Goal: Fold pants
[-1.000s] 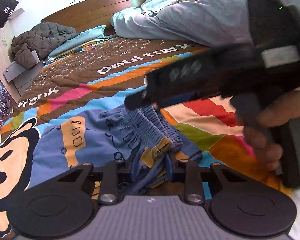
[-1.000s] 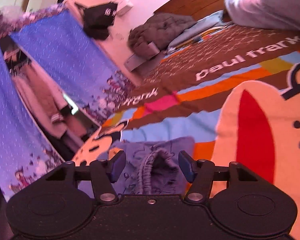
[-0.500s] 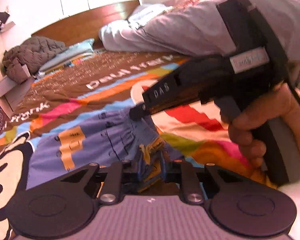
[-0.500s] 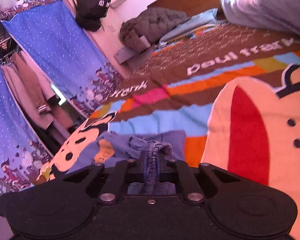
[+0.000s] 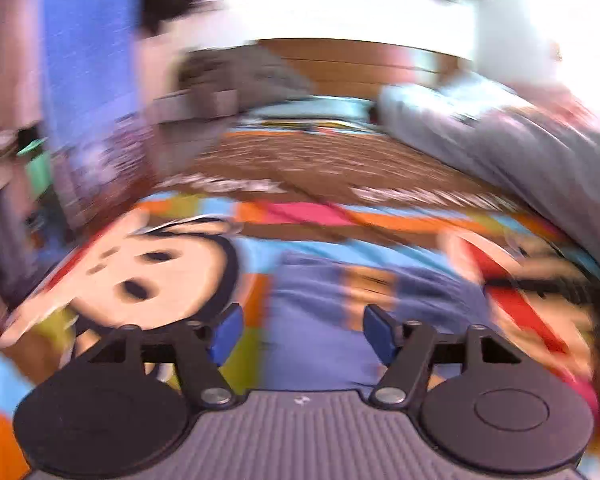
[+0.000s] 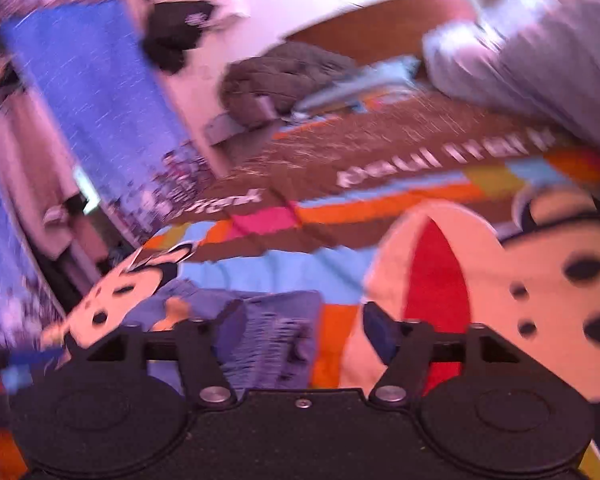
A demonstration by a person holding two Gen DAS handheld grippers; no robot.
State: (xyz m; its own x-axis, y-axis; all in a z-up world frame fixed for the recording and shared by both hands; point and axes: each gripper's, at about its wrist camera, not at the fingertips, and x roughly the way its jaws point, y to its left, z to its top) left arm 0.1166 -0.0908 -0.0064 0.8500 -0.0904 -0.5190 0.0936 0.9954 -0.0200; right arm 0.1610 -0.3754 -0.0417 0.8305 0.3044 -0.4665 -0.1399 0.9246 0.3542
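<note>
The small blue cotton pants with orange patches (image 5: 340,304) lie bunched on the colourful cartoon-print bedspread (image 5: 308,216), near its front edge, and look folded over at least once, though blur hides the creases. We hold the left gripper (image 5: 302,334) spread above them, pinching nothing. Our right gripper (image 6: 300,330) is spread too, hovering beside the elastic waistband (image 6: 272,336). We judge one fold done, with smoothing or another fold left.
</note>
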